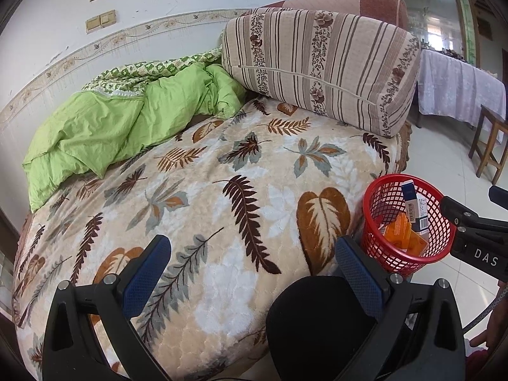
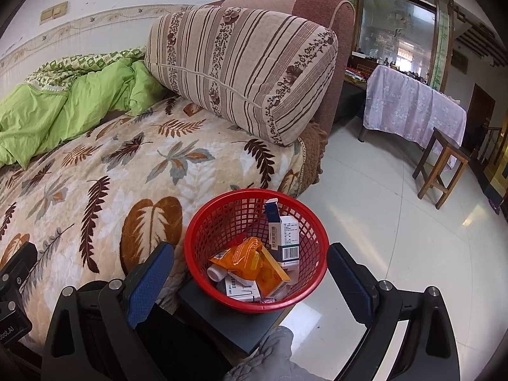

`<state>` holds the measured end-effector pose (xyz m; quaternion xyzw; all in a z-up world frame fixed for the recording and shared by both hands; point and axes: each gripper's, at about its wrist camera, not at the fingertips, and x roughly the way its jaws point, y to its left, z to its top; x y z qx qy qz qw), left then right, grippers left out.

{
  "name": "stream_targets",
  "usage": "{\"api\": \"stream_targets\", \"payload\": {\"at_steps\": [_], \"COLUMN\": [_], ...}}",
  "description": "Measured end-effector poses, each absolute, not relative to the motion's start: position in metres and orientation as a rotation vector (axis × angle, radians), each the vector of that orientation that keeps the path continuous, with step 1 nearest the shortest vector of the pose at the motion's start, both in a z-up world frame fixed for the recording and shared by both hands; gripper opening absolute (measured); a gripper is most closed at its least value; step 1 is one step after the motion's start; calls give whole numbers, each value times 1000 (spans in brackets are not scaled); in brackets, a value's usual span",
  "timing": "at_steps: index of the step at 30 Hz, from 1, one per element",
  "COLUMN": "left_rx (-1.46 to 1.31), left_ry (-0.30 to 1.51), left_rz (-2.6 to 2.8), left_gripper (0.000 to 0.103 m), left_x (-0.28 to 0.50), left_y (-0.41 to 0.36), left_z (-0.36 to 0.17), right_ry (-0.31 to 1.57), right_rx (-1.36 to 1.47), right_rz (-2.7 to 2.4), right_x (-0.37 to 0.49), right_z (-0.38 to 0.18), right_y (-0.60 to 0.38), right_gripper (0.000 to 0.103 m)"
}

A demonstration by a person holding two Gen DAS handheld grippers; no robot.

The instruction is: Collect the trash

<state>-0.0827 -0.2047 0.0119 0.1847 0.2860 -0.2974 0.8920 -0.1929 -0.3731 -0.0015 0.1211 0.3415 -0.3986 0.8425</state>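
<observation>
A red mesh basket (image 2: 222, 219) (image 1: 377, 200) stands on a dark stool (image 2: 222, 320) beside the bed. Inside lie an orange packet (image 2: 244, 257), a blue and white carton (image 2: 284, 235), a small white bottle (image 2: 216, 273) and other small boxes. My right gripper (image 2: 250, 279) hangs open just in front of the basket, one finger on each side of it, holding nothing. My left gripper (image 1: 254, 270) is open over the leaf-patterned blanket (image 1: 222, 190), empty. The right gripper's body (image 1: 476, 231) shows at the right edge of the left wrist view.
A striped bolster cushion (image 2: 241, 73) and a crumpled green quilt (image 1: 127, 117) lie on the bed. Across the white tiled floor (image 2: 365, 222) stand a wooden stool (image 2: 441, 168) and a table under a lilac cloth (image 2: 412, 108). A grey-sleeved knee (image 2: 273, 358) shows at the bottom.
</observation>
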Motion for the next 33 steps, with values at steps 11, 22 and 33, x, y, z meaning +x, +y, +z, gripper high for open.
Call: {"api": "stream_targets", "payload": {"at_steps": [11, 22, 33], "left_rx": [381, 381, 379], "left_ry": [591, 589, 591], "left_rz": [-618, -621, -620], "left_gripper": [103, 103, 103], "left_x": [-83, -84, -85], "left_y": [-204, -203, -203], "left_z": [12, 12, 12], "right_ry": [722, 724, 726], "right_rx": [255, 255, 256], "right_rz": [-843, -842, -844], "right_x": [-193, -193, -194], "right_z": [-2, -2, -3], "right_y": [-373, -372, -371], "right_gripper": [98, 98, 98]}}
